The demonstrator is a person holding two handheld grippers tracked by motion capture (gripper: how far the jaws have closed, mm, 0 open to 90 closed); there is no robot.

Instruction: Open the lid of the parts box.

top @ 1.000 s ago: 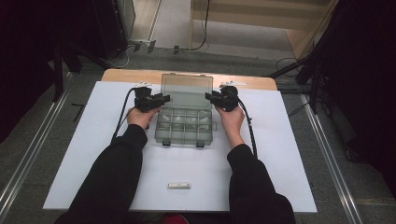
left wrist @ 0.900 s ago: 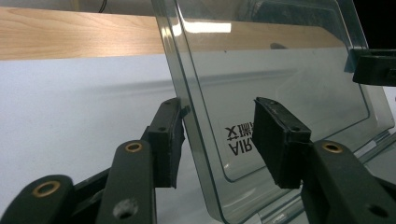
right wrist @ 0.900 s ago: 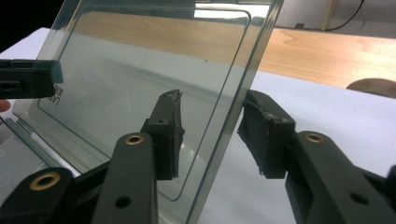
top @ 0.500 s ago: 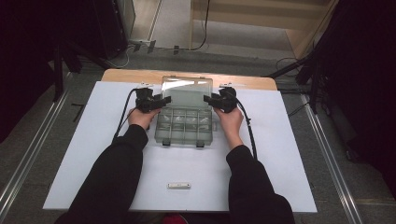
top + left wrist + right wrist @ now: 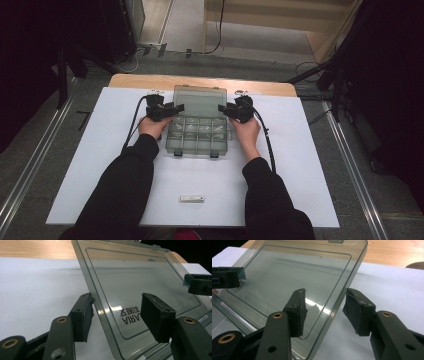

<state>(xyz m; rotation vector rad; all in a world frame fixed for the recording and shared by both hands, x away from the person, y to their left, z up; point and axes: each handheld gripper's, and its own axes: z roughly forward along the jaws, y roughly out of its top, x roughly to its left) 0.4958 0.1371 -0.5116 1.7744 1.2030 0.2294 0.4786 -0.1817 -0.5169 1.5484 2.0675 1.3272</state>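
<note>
Clear plastic compartment box (image 5: 198, 132), lid (image 5: 199, 101) open, small parts inside.

Organizer box (image 5: 197, 135) of clear, smoke-tinted plastic; its raised lid (image 5: 140, 287) is smooth and glossy, carrying bright reflections and mirrored printed lettering. Left gripper (image 5: 117, 315) and right gripper (image 5: 324, 312) are of matt black plastic with brass-coloured inserts, and their pads (image 5: 358, 311) have a dull, rough, slightly worn rubbery face. White sheet (image 5: 310, 165) is matt and paper-like, laid on a wooden tabletop (image 5: 150, 81) of pale satin grain; sleeves (image 5: 120, 195) are of black cloth.
</note>
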